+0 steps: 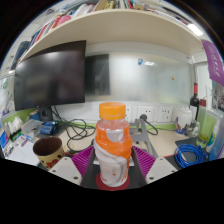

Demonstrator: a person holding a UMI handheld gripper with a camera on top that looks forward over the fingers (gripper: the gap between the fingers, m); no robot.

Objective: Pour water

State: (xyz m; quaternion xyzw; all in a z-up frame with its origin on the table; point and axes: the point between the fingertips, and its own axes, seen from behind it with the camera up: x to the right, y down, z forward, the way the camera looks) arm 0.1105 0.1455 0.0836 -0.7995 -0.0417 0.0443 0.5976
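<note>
Clear plastic bottle (pixel 113 146), orange cap, clamped in tool (pixel 113 163)

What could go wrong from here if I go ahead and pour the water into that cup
The bottle between the gripper fingers has its orange cap on, so nothing would pour until it comes off. The brown cup sits off to the side near cables, so a missed pour could wet them.
</note>
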